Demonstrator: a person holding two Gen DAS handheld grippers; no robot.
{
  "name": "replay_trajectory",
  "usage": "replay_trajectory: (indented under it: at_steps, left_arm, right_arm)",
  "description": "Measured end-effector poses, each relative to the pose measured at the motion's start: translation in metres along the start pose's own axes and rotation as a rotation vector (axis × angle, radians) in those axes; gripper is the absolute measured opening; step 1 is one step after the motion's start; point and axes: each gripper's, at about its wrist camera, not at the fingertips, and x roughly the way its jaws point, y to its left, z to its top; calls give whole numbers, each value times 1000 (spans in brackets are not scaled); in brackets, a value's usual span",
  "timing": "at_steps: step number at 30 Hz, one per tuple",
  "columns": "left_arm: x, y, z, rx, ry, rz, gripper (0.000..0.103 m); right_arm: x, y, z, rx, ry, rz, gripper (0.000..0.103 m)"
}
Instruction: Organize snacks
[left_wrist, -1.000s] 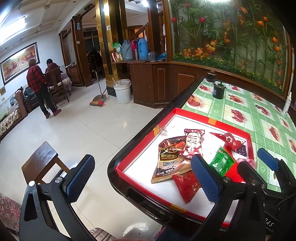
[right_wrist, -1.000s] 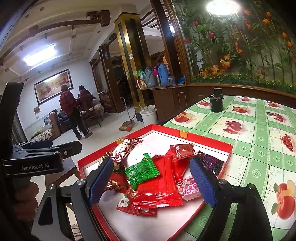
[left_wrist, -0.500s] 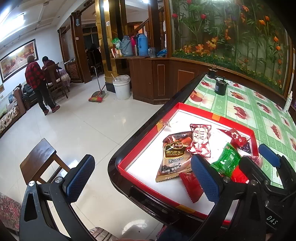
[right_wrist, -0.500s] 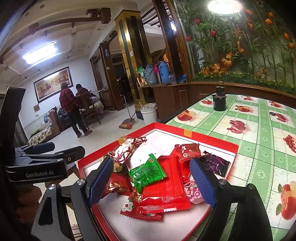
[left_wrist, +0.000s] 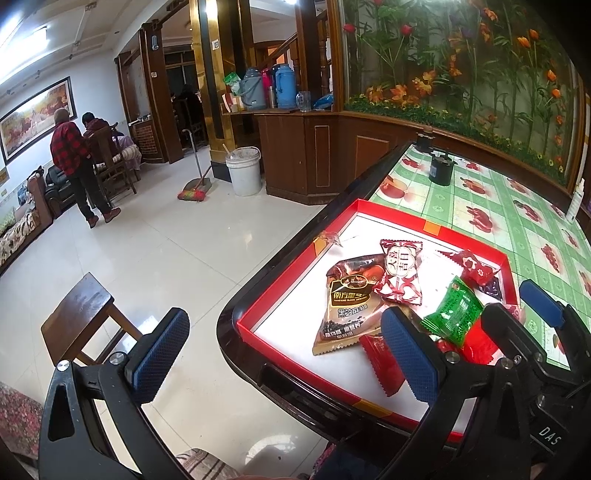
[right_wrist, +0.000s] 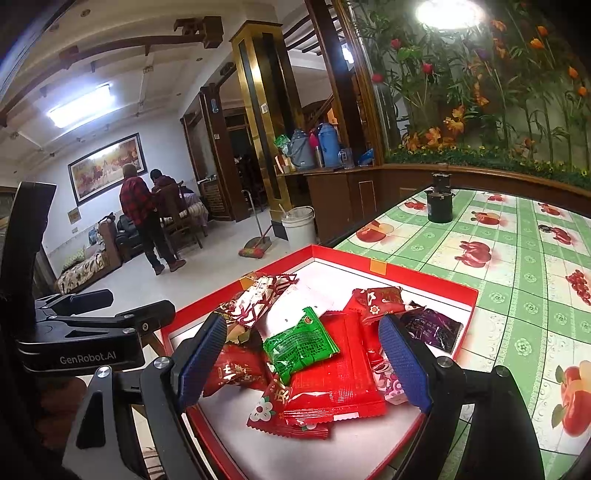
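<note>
One red tray (right_wrist: 424, 275) holding one green packet (right_wrist: 300, 345), one purple packet (right_wrist: 431, 328), one brown pouch (left_wrist: 347, 302), several red packets. Left gripper (left_wrist: 284, 356) and right gripper (right_wrist: 306, 365): jaws spread, empty.

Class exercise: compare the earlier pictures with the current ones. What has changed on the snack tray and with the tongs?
Nothing visibly changed: the snack packets, such as the green packet, lie as before in the red tray, and both tongs, left and right, stay open and empty.

a red-rimmed white tray (right_wrist: 424, 275) is holding red, green (right_wrist: 301, 345) and purple (right_wrist: 432, 328) snack packets, sitting on a green-checked, fruit-printed tablecloth (right_wrist: 517, 266).
</note>
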Motion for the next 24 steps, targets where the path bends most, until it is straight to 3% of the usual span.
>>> replay_trajectory:
  at_steps: [24]
  left_arm:
    - [-3,-2,-4,5,-12,8,103]
  right_arm:
    - [-6,-3,-2,6,-3,3,86]
